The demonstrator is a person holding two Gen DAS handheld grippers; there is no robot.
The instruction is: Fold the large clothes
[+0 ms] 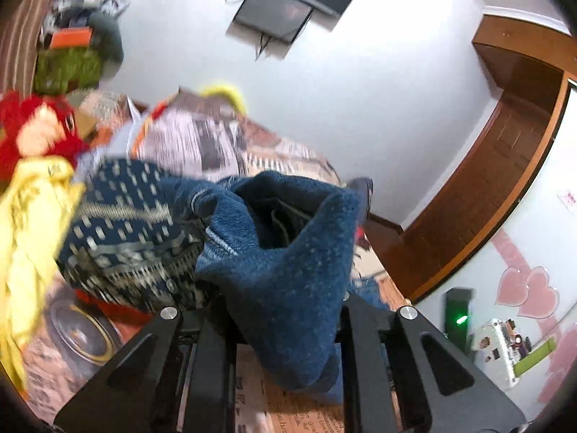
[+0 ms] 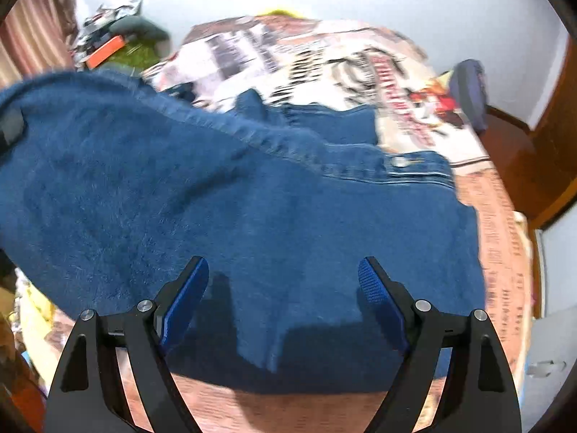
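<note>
A large blue denim garment (image 2: 223, 195) lies on the bed, with a seam and a metal button (image 2: 399, 161) at its right. My right gripper (image 2: 283, 281) is open just above its near edge, blue pads wide apart and empty. In the left wrist view my left gripper (image 1: 288, 310) is shut on a bunched fold of the same blue denim (image 1: 285, 274), which hides the fingertips and is lifted off the bed. The denim's far left side rises in the right wrist view, toward the left gripper.
The bed has a printed orange and white cover (image 2: 360, 57). A patterned navy cloth (image 1: 122, 223), a yellow cloth (image 1: 29, 216) and a red plush toy (image 1: 32, 126) lie at the left. A wooden door frame (image 1: 505, 158) stands at the right. Clutter (image 2: 115, 36) sits by the far wall.
</note>
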